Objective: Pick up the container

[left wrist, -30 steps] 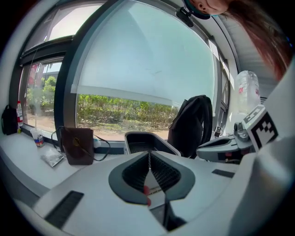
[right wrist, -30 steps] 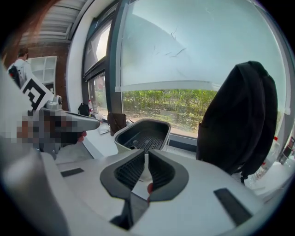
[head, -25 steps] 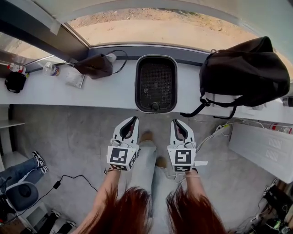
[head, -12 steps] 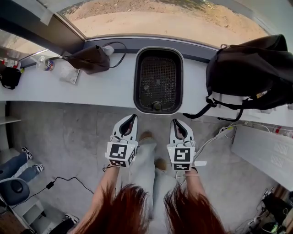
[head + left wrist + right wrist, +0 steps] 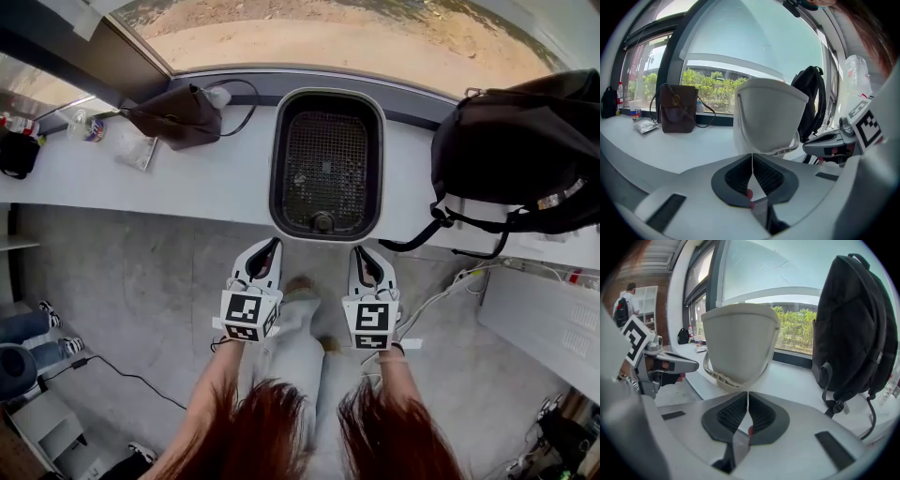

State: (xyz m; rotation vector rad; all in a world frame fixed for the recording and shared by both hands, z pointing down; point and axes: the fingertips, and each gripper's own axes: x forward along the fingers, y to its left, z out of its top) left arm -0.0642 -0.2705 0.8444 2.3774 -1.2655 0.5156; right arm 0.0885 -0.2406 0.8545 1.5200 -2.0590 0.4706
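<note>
Grippers hang side by side in front of the long white desk, over the grey floor, each carried by a hand whose forearm runs down to the lower edge of the head view, where reddish hair falls. The left gripper has its jaws clenched, ribbed dark pads meeting in a thin line with nothing between them, as the left gripper view shows. The right gripper is clenched the same way and empty. Both point towards the desk and slant downward.

The white oblong plastic container with a dark mesh floor stands on the desk just below the window, straight ahead of the two grippers and midway between their lines. Its near end reaches the desk's front edge, and it is near the gripper tips but apart from them. From the left gripper view its pale wall rises just beyond the closed jaws, slightly to the right; from the right gripper view it rises slightly to the left, with a looped handle at its lower rim.

A brown leather handbag with a thin dark strap sits on the desk to the container's left, well apart from it. A large black fabric backpack lies on the desk to its right, one strap trailing over the front edge. Farther left are a crumpled clear packet and a small black pouch. White cables trail over the floor on the right
</note>
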